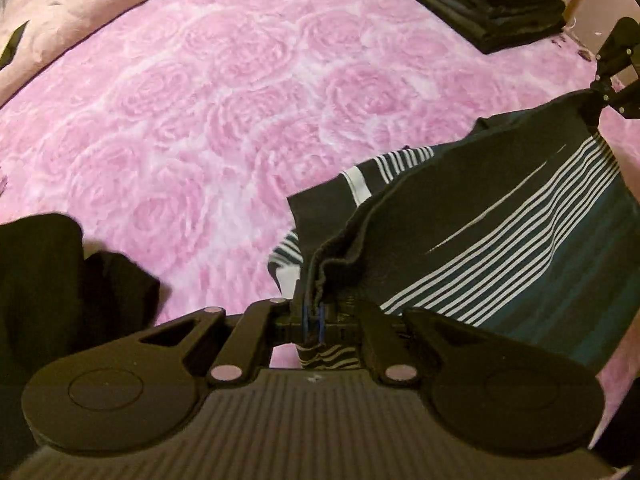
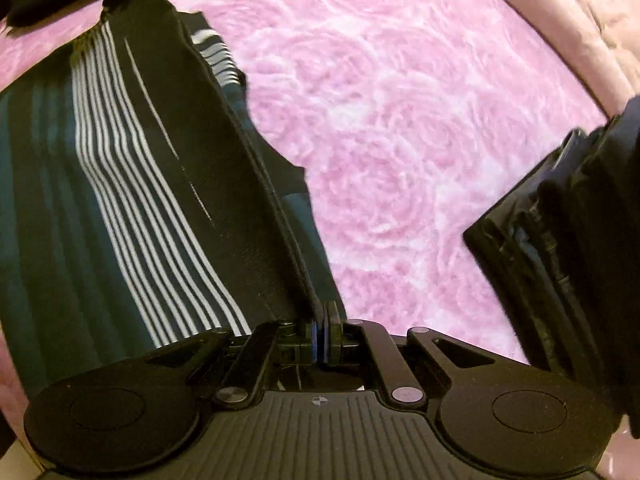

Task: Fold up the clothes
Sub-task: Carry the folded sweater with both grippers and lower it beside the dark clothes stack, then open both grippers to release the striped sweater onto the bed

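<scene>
Striped garment (image 1: pixel 500 232), dark with white and teal bands, hangs stretched between my two grippers above the pink rose-patterned blanket (image 1: pixel 224 92). My left gripper (image 1: pixel 314 320) is pinched tight on one edge of it; my right gripper (image 2: pixel 322 334) is likewise clamped on the opposite edge. Left wrist view only: the right gripper's tip at the far corner of the cloth, a lower fold of the garment trailing beneath, and loose black clothing (image 1: pixel 60 280) at lower left. A folded dark stack (image 1: pixel 488 0) lies well apart; the right wrist view shows its layered edges close up.
</scene>
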Demonstrator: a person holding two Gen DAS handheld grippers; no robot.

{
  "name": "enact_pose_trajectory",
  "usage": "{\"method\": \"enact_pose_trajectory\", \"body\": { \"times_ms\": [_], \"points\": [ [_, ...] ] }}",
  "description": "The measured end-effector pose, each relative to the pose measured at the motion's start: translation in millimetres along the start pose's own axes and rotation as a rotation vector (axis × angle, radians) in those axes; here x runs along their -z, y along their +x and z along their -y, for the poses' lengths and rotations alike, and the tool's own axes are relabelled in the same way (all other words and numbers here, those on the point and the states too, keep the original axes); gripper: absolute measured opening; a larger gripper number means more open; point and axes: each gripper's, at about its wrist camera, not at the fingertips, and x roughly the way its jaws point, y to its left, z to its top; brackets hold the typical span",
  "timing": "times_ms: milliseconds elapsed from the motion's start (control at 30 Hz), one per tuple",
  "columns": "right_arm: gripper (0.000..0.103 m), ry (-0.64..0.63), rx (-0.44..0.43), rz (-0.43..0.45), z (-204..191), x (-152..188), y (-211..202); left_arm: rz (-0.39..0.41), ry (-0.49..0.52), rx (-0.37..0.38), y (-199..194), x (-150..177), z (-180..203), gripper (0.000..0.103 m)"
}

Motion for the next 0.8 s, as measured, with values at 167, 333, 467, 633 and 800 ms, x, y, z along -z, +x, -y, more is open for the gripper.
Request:
{"method": "enact_pose_trajectory", "body": {
  "times_ms": [167,333,467,633,800],
  "points": [
    [0.001,0.144,-0.011,-0.007,16,3,30,-0.026,0.0,0.036,43,-10,-17,0.004],
    [0.002,0.301,-0.031,0.029,35,12,43,-0.028,-0.054,0.065,74,-12,-38,0.005],
    [0.033,0.393,0.109,0.058,42,21,28,-0.009,-0.136,0.077,79,-10,-59,0.014],
    [0.033,0.626,0.145,0.138,59,39,-7,0.029,-0.238,0.003,58,-4,-76,0.011],
    [0.034,0.765,0.04,0.217,48,48,-8,0.064,-0.356,0.093,46,5,-82,0.022]
  ]
}}
